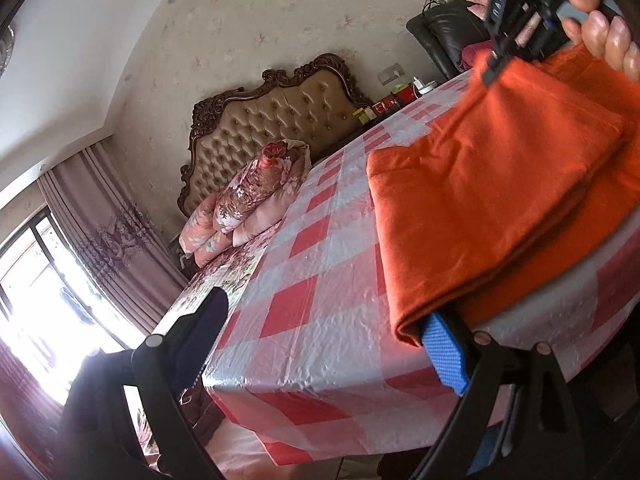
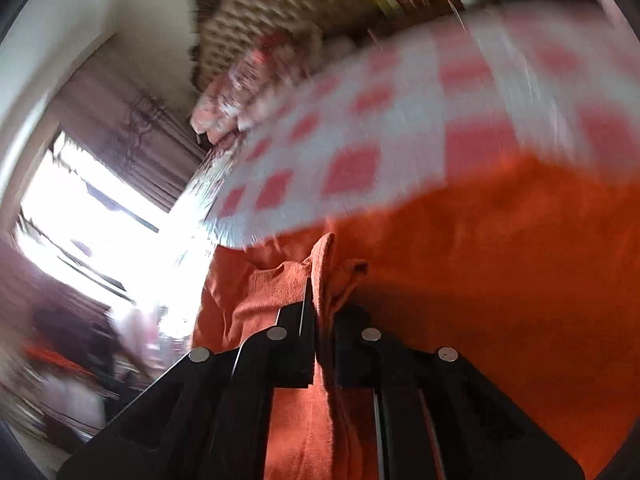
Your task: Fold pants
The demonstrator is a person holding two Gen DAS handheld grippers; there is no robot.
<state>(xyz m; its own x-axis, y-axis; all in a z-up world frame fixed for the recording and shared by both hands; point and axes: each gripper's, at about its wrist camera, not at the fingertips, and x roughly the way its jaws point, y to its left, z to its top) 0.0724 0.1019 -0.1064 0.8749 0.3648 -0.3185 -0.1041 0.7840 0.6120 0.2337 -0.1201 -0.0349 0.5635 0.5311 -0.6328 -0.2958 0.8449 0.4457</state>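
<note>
A table [image 1: 320, 264] under a red-and-white checked plastic cloth fills the middle of the left wrist view, with a tufted headboard [image 1: 280, 116] and floral bedding [image 1: 248, 196] at the far left. The orange pants [image 1: 500, 200] lie folded in layers on the right part of the table, reaching its near edge. The left gripper [image 1: 332, 320] has its fingers spread wide; its right finger, with a blue pad [image 1: 444, 352], sits under the near folded edge. The right gripper [image 2: 324, 316] is clenched on a bunched fold of the pants, and that view is motion-blurred. A hand [image 1: 604, 28] holds it at the far right.
</note>
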